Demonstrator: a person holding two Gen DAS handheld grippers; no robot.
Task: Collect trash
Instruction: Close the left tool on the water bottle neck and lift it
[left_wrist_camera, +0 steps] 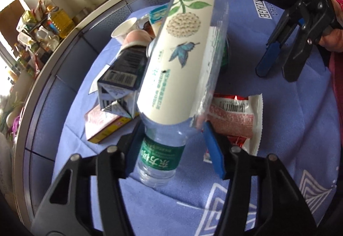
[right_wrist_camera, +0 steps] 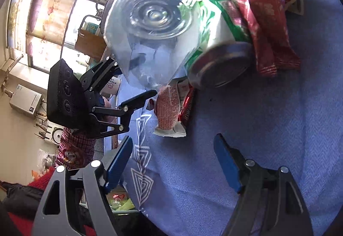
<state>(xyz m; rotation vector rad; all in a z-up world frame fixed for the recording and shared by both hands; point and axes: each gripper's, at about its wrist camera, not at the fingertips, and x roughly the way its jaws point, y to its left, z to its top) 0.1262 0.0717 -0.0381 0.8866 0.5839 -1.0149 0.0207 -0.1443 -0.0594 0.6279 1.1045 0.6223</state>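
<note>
blue cloth (left_wrist_camera: 289, 107); bottle (left_wrist_camera: 180, 60) btwn left hand-held gripper (left_wrist_camera: 171, 145) fingers.

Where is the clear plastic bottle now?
The plastic bottle is in the left gripper, lifted above the blue cloth, over the cartons and the red-white wrapper.

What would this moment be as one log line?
left claw: gripping plastic bottle | right claw: open, empty | red snack wrapper: on blue cloth

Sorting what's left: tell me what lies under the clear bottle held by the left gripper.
Under the clear plastic bottle: a dark milk carton, a red-and-white snack wrapper and the blue cloth. Anything directly beneath its label is hidden.
</note>
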